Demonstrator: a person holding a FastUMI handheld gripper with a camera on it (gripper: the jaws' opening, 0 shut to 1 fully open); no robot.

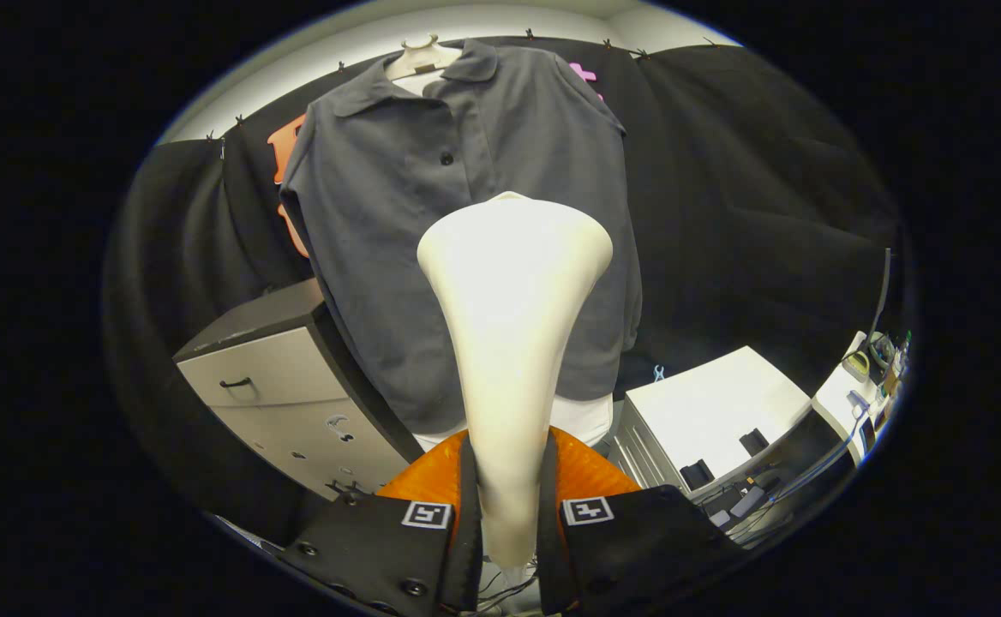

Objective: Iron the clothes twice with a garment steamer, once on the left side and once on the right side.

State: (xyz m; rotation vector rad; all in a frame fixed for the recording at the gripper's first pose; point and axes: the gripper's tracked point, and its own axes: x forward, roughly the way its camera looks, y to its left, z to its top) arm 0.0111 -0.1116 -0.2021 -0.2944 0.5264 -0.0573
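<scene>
Tool in hand: the hand-held gripper (pixel 509 531) is clamped on the narrow handle of a cream-white plastic garment steamer (pixel 513 343), one finger pressing each side of it.
Steamer head: the wide flared end points away from the fingers toward the shirt; whether it touches the cloth cannot be told from this angle.
Garment: a dark grey button-front polo shirt (pixel 398 214) hangs on a pale hanger (pixel 422 56) against the black booth wall, beyond the fingers, with a white layer showing under its hem.
Head position: in front of the shirt's middle, just right of the button placket (neither clearly the left panel nor the right).
Done so far: the steamer is picked up and brought to the shirt; nothing shows whether either side has been ironed.
Left to do, as I judge it: possibly both passes, one down each side.
Surroundings: a grey drawer cabinet (pixel 278 386) near left, a white bench (pixel 715 411) near right.
</scene>
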